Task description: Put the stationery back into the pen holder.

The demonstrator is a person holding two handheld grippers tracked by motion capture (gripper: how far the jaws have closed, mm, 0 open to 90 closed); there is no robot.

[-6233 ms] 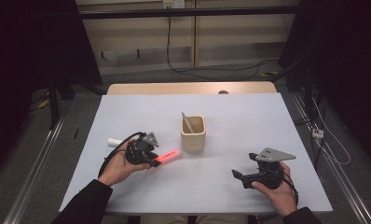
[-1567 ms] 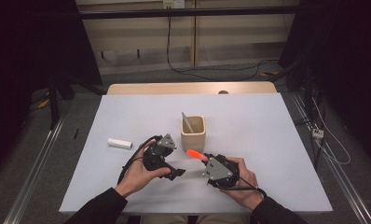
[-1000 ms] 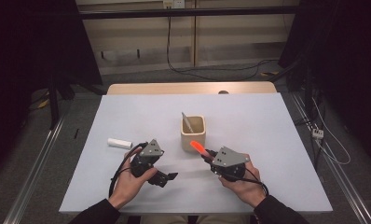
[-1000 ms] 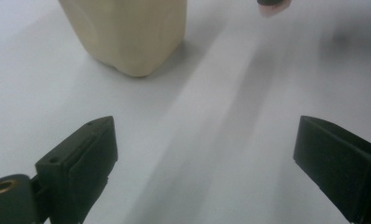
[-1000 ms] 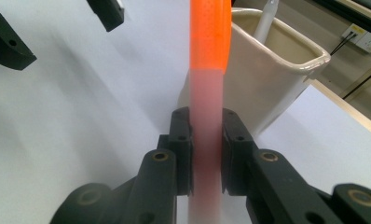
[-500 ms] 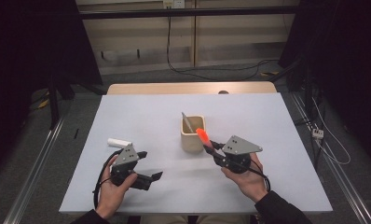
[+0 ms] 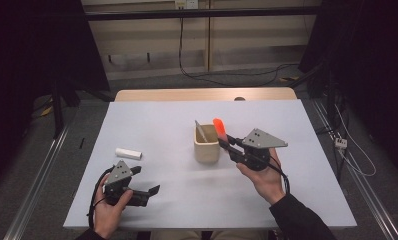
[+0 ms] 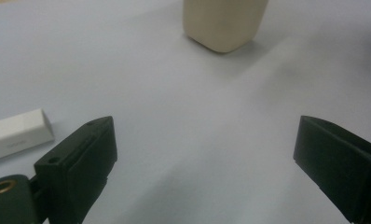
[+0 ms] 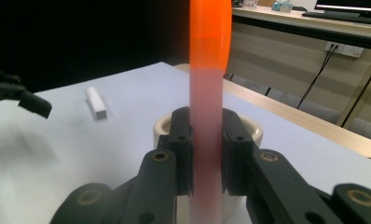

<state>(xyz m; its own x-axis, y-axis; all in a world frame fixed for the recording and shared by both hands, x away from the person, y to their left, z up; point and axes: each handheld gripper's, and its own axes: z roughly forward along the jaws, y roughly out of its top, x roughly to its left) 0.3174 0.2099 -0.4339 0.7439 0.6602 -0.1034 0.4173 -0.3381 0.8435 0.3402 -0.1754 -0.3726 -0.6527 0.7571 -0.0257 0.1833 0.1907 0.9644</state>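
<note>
Step in hand: I judge that I am bringing the orange, flat-sided plastic marker to the beige square-mouthed holder cup to drop it in.
Right gripper: its jaws are narrow and clamped on the marker's paler lower shaft, pads flat on both sides in the right gripper view; the bright orange end stands above them.
Marker's place: in the high view it hangs at the cup's right rim, tilted up and away from my hand, its top above the opening; I cannot tell whether the lower end has cleared the rim.
Cup's contents: a thin pale stick leans in the left part of the mouth, so the right part is my free space.
Doing it well: I want the marker more upright, the lower end centred over the open right part, then lowered inside before I loosen the jaws; letting go high risks a bounce off the rim or a tipped cup.
Left gripper: jaws wide, nothing between them, low over the white table at near left.
Nearby: a white rectangular eraser-like block lies just beyond the left gripper, well apart from the cup.
</note>
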